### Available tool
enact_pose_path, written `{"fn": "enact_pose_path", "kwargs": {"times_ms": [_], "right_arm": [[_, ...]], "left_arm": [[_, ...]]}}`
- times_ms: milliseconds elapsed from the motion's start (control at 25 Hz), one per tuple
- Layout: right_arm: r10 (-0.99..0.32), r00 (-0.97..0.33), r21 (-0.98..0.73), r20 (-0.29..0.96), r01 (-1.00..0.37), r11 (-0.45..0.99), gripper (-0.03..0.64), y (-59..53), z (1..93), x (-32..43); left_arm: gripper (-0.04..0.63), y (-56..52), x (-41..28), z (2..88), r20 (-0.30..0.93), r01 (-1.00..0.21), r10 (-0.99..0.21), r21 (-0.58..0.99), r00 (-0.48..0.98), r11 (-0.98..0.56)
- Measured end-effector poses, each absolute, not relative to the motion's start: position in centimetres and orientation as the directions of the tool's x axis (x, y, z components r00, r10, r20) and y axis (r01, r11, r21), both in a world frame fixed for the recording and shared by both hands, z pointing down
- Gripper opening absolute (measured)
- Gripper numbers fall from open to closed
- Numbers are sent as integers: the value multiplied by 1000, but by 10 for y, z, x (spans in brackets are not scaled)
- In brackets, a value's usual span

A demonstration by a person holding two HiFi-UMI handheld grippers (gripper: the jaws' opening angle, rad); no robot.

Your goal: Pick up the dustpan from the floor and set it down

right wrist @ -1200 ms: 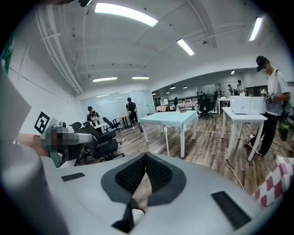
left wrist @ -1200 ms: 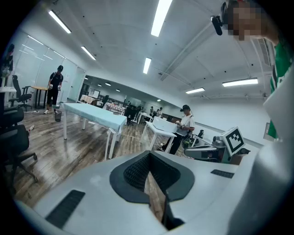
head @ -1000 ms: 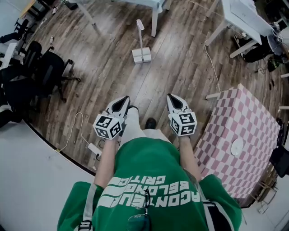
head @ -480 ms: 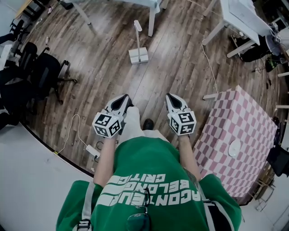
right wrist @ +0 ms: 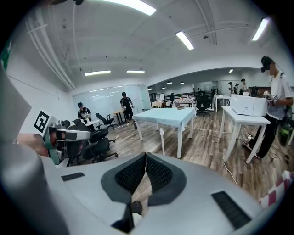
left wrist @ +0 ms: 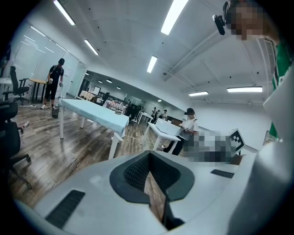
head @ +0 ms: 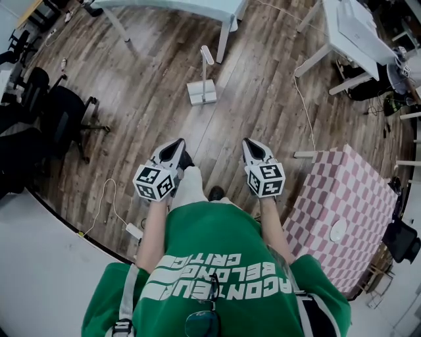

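Note:
The white dustpan (head: 202, 91) stands upright on the wood floor ahead of me, its long handle (head: 207, 56) rising from it. In the right gripper view that handle (right wrist: 161, 140) shows just beyond the jaws, in front of a table leg. My left gripper (head: 176, 143) and right gripper (head: 250, 142) are held side by side at waist height, well short of the dustpan. Both are shut with nothing between the pads, as the left gripper (left wrist: 148, 153) and right gripper (right wrist: 146, 153) show in their own views.
A light blue table (head: 197, 6) stands just beyond the dustpan, a white table (head: 355, 29) at far right. A pink checkered table (head: 342, 191) is close on my right. Black office chairs (head: 59, 112) stand left. A power strip (head: 135, 230) and cable (head: 306, 105) lie on the floor.
Both grippers have moved forward together with me across the floor. The dustpan now sits a little lower and nearer in the head view. Neither gripper's jaws have changed.

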State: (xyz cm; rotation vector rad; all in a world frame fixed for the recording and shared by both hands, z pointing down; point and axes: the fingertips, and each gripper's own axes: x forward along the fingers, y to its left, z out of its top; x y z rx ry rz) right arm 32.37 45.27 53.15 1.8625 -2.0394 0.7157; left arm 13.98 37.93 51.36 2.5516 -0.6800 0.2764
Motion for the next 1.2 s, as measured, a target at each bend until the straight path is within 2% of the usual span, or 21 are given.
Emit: {"fn": "enact_pose_path", "kwargs": {"times_ms": [440, 720, 1200], "right_arm": [[-813, -106, -103, 573, -993, 57, 9, 320, 527, 305], [-798, -72, -81, 599, -996, 29, 9, 279, 536, 296], [-792, -33, -93, 610, -995, -30, 9, 210, 561, 330]], "left_arm": [[-7, 241, 102, 506, 262, -511, -439, 409, 860, -756], [-8, 194, 76, 509, 274, -513, -434, 409, 858, -755], [-6, 128, 87, 522, 299, -512, -420, 401, 857, -760]]}}
